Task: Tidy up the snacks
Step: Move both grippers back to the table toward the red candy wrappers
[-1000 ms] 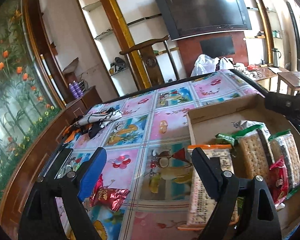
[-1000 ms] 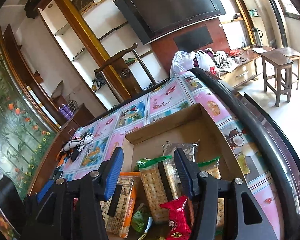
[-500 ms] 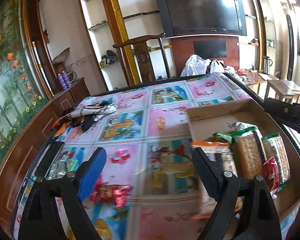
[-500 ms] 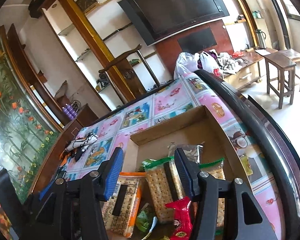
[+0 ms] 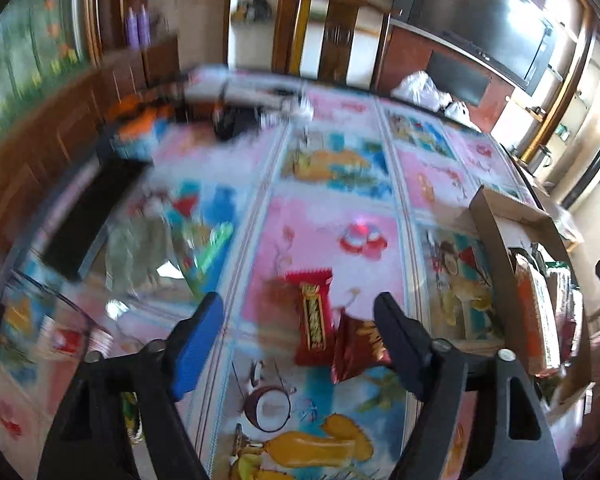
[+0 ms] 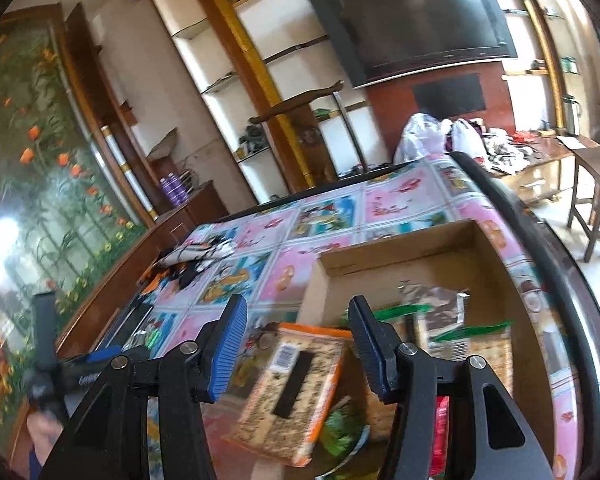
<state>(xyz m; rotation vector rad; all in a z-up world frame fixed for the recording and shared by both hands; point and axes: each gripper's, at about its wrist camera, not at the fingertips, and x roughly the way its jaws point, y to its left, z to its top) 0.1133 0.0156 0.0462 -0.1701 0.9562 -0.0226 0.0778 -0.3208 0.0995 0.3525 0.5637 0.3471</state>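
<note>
Two red snack packets, a flat one and a crumpled one, lie on the patterned tablecloth. My left gripper hangs over them pointing steeply down. Its jaws are closing with the packets in the gap, and the pads do not touch them. The cardboard box holds an orange-edged cracker pack, green-topped cracker packs and a red packet. My right gripper is open just above the orange-edged pack, holding nothing.
The box stands at the table's right edge. Green-printed packets and a black flat object lie on the left side. A crumpled cloth sits at the far left. A wooden chair stands behind the table.
The left gripper swung left and tipped down, away from the box to over the red packets, and its jaws narrowed. The right gripper drifted a little left over the orange-edged pack.
</note>
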